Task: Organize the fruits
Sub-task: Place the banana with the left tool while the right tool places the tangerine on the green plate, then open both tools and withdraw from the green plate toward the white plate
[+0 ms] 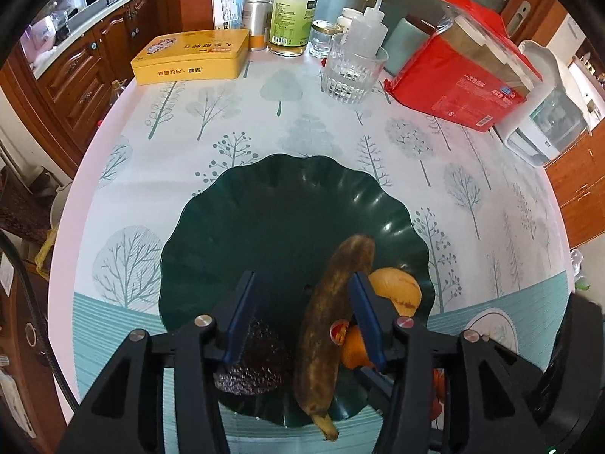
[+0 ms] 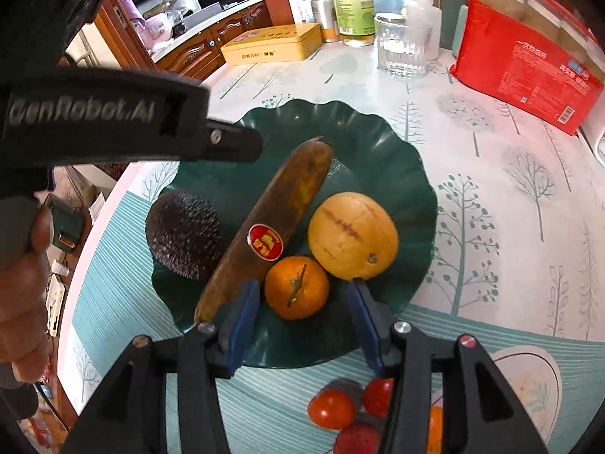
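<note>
The dark green scalloped plate (image 2: 397, 159) serves as the collecting spot, so the fruit sits bunched on its near half: a browned banana (image 2: 272, 227) with a red sticker lies diagonally, a dark bumpy avocado (image 2: 185, 238) to its left, a pale yellow-orange citrus (image 2: 351, 234) to its right touching a small mandarin (image 2: 297, 287). The right gripper (image 2: 302, 325) hangs just above the mandarin with its blue pads spread and nothing pinched. The left gripper (image 1: 302, 314) also stands spread, the banana running loosely between its fingers, apparently released. Several small red tomatoes (image 2: 332, 408) wait on the tablecloth (image 2: 491, 196) just off the plate, likely next
</note>
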`<control>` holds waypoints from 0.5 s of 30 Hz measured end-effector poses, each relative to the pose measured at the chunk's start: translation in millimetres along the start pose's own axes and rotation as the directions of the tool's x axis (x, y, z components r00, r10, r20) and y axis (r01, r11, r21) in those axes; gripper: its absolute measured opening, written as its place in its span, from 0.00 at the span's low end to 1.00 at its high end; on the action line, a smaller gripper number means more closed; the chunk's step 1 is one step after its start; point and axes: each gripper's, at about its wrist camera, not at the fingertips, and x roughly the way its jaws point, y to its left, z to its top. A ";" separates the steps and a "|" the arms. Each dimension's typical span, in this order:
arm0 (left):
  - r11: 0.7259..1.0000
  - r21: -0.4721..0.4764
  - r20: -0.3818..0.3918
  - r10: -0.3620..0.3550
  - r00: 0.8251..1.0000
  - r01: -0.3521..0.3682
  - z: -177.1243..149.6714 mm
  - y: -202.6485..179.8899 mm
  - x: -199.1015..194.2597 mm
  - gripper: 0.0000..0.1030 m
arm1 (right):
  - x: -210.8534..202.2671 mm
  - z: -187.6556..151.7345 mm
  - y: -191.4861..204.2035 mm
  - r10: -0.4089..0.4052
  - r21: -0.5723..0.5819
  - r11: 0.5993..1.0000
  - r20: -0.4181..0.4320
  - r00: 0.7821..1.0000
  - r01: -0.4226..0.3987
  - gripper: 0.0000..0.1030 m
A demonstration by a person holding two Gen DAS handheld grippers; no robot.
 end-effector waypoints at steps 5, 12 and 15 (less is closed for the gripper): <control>1.000 0.008 0.017 0.026 1.000 -0.026 -12.7 -2.3 -12.2 0.62 | -13.6 -2.9 -2.9 -0.005 0.008 1.000 0.020 1.000 0.005 0.48; 0.999 0.012 0.051 0.050 0.997 -0.051 -31.0 -7.0 -33.2 0.68 | -33.6 -8.1 -5.3 -0.014 -0.007 1.000 0.048 0.999 0.015 0.48; 0.998 0.011 0.069 0.057 0.996 -0.057 -37.8 -12.3 -43.2 0.69 | -45.8 -13.3 -6.4 -0.011 -0.014 1.000 0.060 0.998 0.012 0.48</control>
